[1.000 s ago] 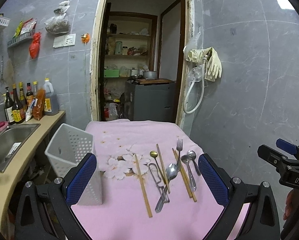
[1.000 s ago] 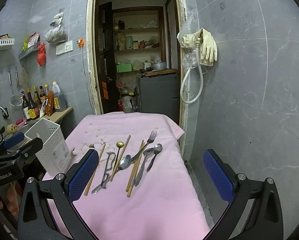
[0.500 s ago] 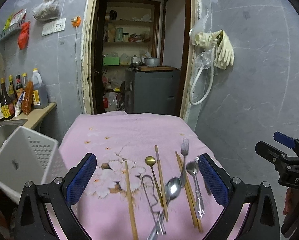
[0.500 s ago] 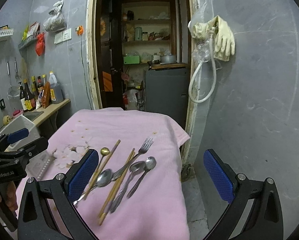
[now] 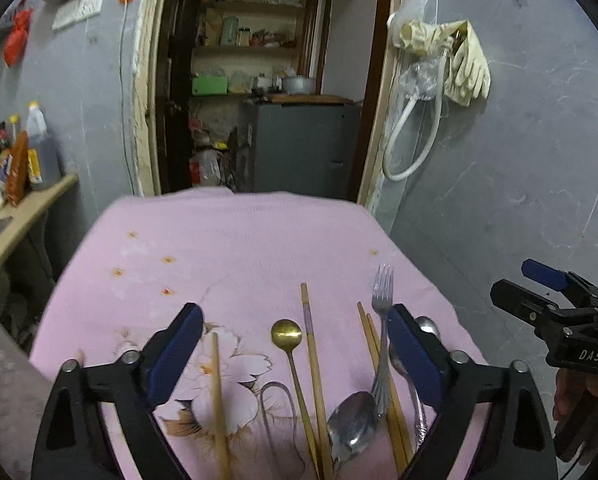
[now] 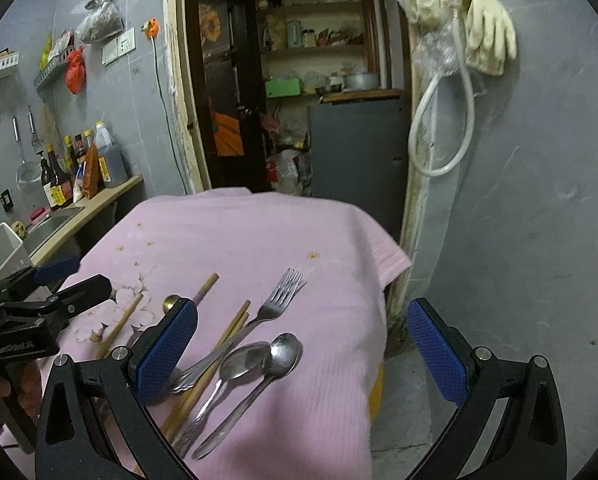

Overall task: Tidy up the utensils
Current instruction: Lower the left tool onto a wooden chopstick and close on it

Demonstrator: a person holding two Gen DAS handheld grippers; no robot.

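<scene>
Utensils lie at lower centre on the pink-clothed surface (image 5: 239,240): fork (image 5: 381,312), gold spoon (image 5: 286,334), chopsticks (image 5: 313,360), silver spoons (image 6: 259,360). The left gripper (image 5: 293,356) and right gripper (image 6: 303,354) hover above them, fingers wide, holding nothing.

text: "DAS" | on: right claw (image 5: 547,292) body | bottle labels: unreadable

Pink tablecloth (image 5: 235,240) printed with pale blossoms, gold spoon (image 5: 286,334), silver fork (image 6: 277,300), tan wooden chopsticks (image 5: 314,368), blue pads (image 6: 167,350) on black grippers, grey marbled wall (image 6: 539,200).
</scene>
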